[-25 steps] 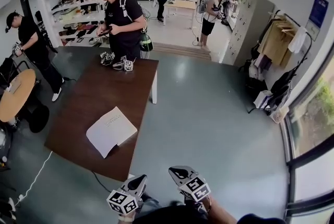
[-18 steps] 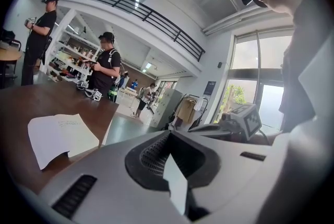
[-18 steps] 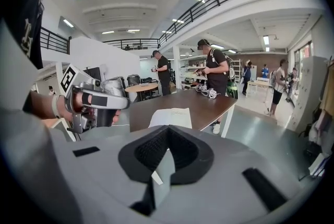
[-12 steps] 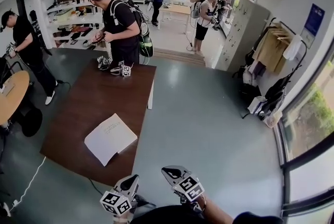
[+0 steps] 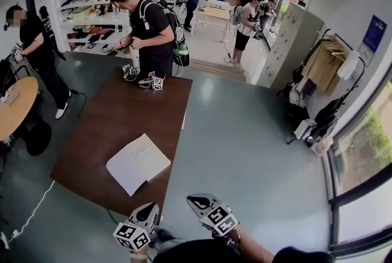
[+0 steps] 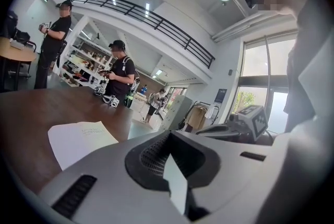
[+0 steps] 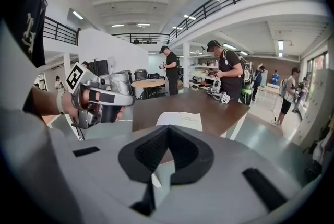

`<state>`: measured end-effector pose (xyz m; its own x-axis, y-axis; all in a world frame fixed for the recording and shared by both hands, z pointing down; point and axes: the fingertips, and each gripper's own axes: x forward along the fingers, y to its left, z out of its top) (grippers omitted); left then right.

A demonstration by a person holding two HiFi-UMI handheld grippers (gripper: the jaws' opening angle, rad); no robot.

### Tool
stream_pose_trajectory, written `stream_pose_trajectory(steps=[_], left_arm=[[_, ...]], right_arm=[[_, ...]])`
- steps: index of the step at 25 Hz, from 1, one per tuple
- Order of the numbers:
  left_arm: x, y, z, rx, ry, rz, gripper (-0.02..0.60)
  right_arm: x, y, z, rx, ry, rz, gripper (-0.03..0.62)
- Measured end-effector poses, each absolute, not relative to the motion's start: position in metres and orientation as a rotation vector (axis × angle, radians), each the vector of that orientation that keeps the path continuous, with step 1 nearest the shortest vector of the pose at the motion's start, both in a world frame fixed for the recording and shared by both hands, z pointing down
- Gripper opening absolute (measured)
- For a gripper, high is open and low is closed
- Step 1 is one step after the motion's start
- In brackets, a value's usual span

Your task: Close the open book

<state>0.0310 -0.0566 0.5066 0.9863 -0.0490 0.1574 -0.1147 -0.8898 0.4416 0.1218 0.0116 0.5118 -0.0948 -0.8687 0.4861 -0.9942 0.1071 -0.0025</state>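
The open book [image 5: 138, 163] lies flat with white pages up, near the front right edge of the brown table [image 5: 116, 114]. It also shows in the left gripper view, book [image 6: 78, 139], and in the right gripper view, book [image 7: 181, 120]. My left gripper [image 5: 149, 213] and right gripper [image 5: 196, 200] hang low by my body, in front of the table edge and apart from the book. Both have their jaws together with nothing between them. The right gripper view shows the left gripper [image 7: 99, 97] in a hand.
A person with a backpack [image 5: 150, 29] stands at the table's far end, beside spare grippers with marker cubes [image 5: 150, 80]. A round wooden table [image 5: 15, 105] and another person [image 5: 37, 53] are at left. A cable [image 5: 30, 219] runs over the floor. Grey floor lies right of the table.
The head view has swung a little, and both grippers sit slightly further left in it. The book lies as before.
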Motion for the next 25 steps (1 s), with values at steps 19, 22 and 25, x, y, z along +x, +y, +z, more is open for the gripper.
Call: stream_pose_trajectory(steps=[19,22,25], left_arm=[[-0.022,-0.114,0.511,2.654,-0.243,0.176,0.003],[-0.03,-0.119,0.514,2.659,-0.27,0.171,0.003],[-0.036,-0.123,0.515,2.655,-0.293,0.164,0.003]], right_arm=[[0.075,-0.049,0.515,1.695,-2.083,0.437,-0.012],[0.07,-0.054,0.517,1.673,-2.082,0.432,-0.014],[0.065,-0.055,0.516,1.65,-2.075,0.427,-0.013]])
